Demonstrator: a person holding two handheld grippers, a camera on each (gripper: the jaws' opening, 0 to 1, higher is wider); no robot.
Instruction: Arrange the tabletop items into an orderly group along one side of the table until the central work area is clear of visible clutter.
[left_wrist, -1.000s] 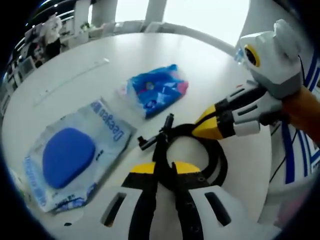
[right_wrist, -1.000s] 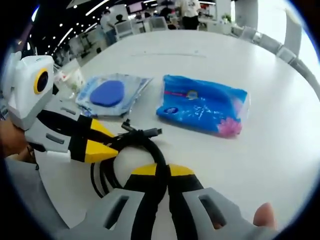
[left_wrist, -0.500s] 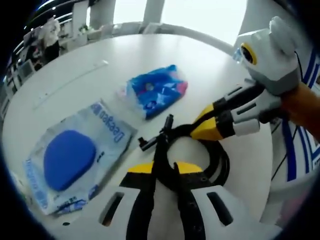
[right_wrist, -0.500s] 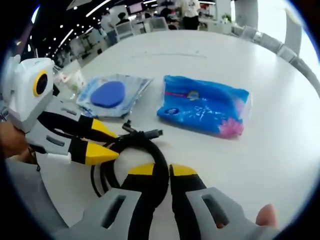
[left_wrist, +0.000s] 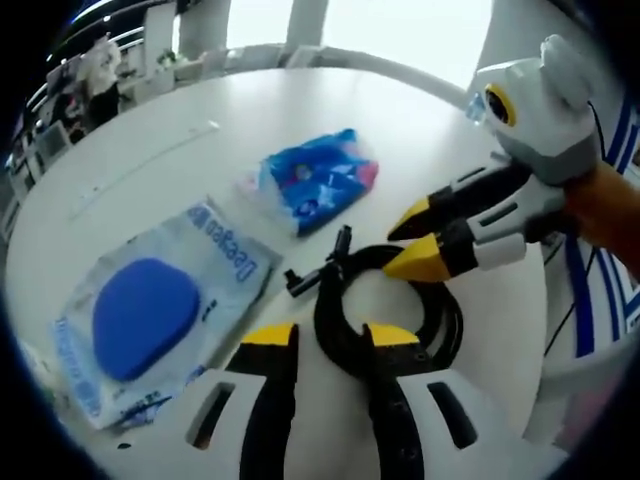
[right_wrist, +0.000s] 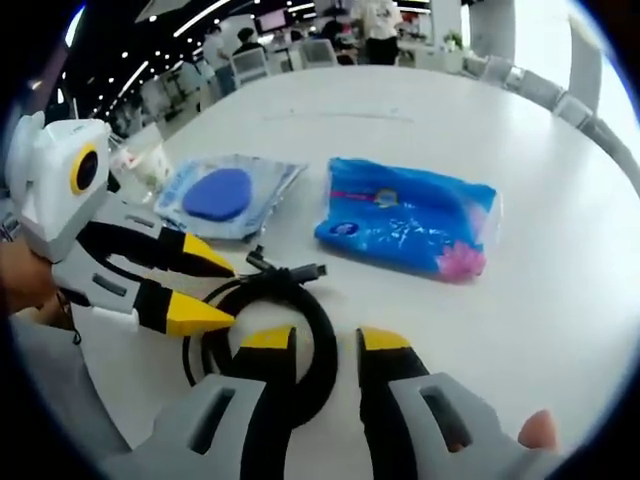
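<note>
On the round white table, a coiled black cable with plug ends lies between both grippers, with a crinkled blue plastic packet just beyond it and a clear pouch holding a blue oval pad beside that packet, apart from the coil. The left gripper has its yellow-tipped jaws parted astride the coil's near loop, holding nothing. The right gripper likewise stands open, jaws spread over the coil's edge, gripping nothing.

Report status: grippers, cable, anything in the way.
Left gripper open, astride the coiled black cable. Right gripper open at the same coil. Blue tissue pack and blue sponge packet lie beyond on the white table, clear of the cable.
</note>
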